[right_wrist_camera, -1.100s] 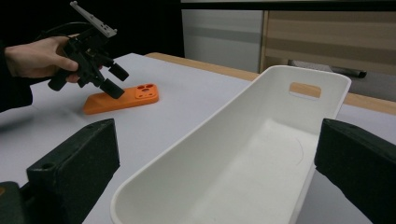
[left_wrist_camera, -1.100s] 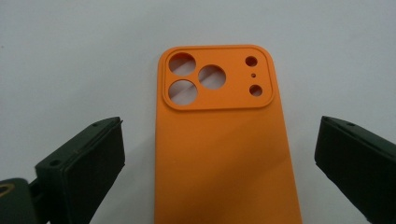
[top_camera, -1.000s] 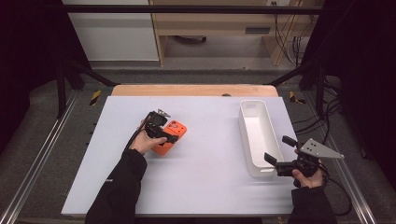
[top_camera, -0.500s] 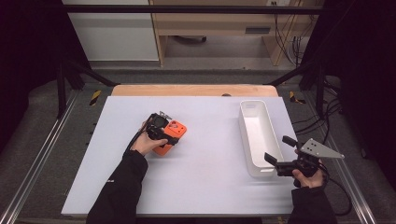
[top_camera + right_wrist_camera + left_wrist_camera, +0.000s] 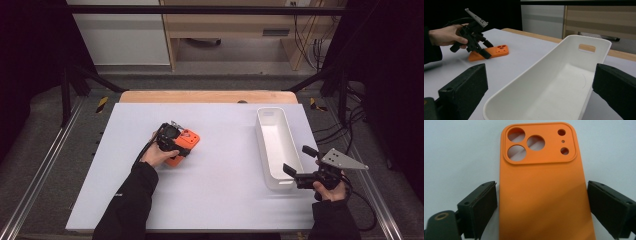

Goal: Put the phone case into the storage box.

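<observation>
An orange phone case (image 5: 189,141) lies back-up on the white table, its camera cut-outs at the far end (image 5: 541,195). My left gripper (image 5: 175,150) points down over its near end, held by a hand. The jaws have just been closing and stand one at each long edge of the case (image 5: 496,51), with a thin gap still showing at each pad (image 5: 484,205). My right gripper (image 5: 299,161) is held open at the near right of the table, with its jaws either side of the near end of a white tray (image 5: 536,70) and nothing gripped.
The long white tray (image 5: 260,135) stands empty on the right side, with a handle slot in its far end wall. A wooden strip runs along the table's far edge. Metal rails border the table on both sides.
</observation>
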`<state>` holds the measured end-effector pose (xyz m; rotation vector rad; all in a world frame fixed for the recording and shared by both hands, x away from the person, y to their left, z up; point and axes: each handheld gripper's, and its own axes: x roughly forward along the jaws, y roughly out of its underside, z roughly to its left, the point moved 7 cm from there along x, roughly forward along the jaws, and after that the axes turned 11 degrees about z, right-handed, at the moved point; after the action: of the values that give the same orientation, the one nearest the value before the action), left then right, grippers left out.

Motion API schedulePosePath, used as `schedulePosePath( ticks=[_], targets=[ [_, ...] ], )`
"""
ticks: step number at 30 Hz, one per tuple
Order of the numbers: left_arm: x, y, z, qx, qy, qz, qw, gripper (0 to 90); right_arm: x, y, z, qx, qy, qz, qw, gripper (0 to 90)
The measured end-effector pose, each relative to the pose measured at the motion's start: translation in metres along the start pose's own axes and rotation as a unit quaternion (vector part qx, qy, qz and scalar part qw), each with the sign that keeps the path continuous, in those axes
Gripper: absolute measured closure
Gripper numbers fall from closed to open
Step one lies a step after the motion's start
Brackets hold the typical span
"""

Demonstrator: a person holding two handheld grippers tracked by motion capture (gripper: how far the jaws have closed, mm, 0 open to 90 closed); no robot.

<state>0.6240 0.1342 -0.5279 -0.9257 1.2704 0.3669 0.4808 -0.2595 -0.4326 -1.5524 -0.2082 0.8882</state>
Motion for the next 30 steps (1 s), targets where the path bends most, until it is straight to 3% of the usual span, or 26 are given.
schedulePosePath(
  ticks=[20,30],
  targets=[
    [-0.002,0.000,-0.001,0.007,-0.001,0.004,1.0000,14.7,0.000,0.000,0.000,-0.001,-0.001,0.000,1.0000,0.4],
    [-0.014,-0.001,-0.001,0.006,0.011,-0.013,0.9998,14.9,0.000,0.000,0.000,-0.001,-0.001,0.000,1.0000,0.4]
  ],
)
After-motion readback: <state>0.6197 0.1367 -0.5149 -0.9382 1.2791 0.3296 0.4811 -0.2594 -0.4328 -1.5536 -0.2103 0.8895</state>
